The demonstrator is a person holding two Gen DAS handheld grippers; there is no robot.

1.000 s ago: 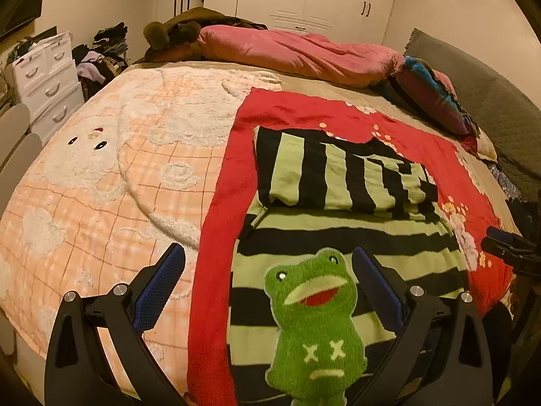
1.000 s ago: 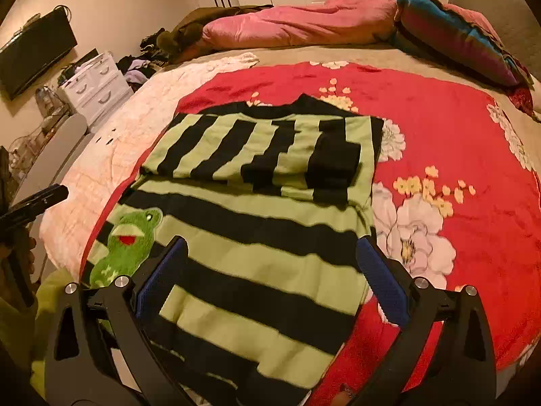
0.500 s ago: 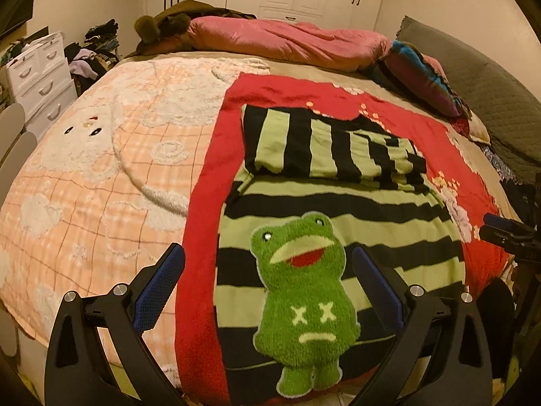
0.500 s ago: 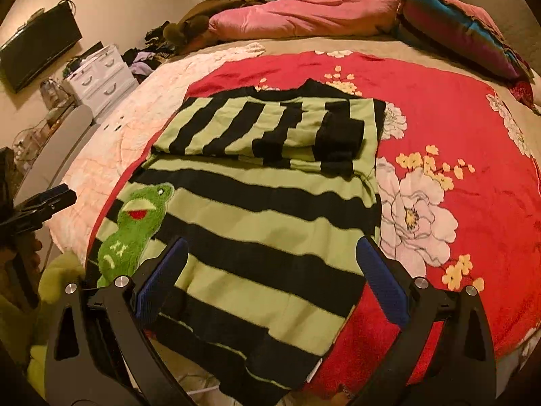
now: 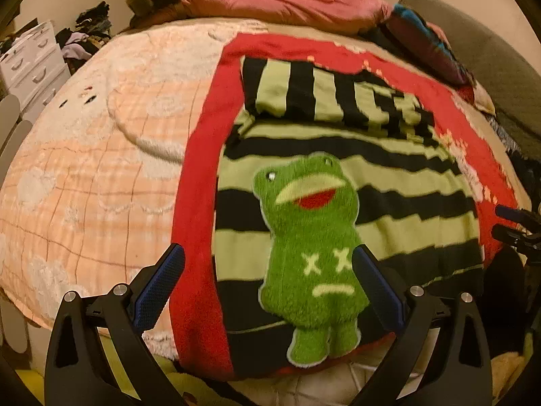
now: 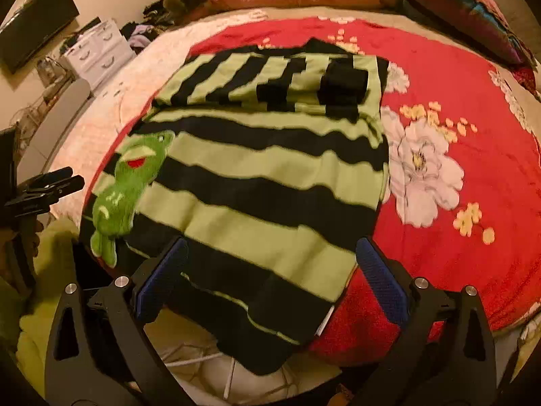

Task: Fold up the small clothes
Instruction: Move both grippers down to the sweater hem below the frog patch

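Observation:
A black and light-green striped sweater (image 5: 389, 182) (image 6: 270, 182) lies flat on a red floral blanket (image 6: 473, 176) (image 5: 199, 176), its sleeves folded across the top. A fuzzy green frog patch (image 5: 312, 247) (image 6: 125, 189) sits on its lower left front. The hem hangs over the bed's near edge. My left gripper (image 5: 267, 284) is open, held above the hem with the frog between its fingers. My right gripper (image 6: 270, 277) is open over the hem's right part. Each gripper shows at the edge of the other's view.
A peach plush blanket (image 5: 84, 169) covers the bed's left half. Pink bedding (image 5: 287, 3) and a dark multicoloured pillow (image 6: 466, 10) lie at the head. White drawers (image 5: 30, 64) stand left of the bed. A grey padded panel (image 5: 490, 57) runs along the right.
Both grippers have drawn back toward the foot of the bed and lifted, so the sweater's hem and the bed's near edge now show. Both stay open.

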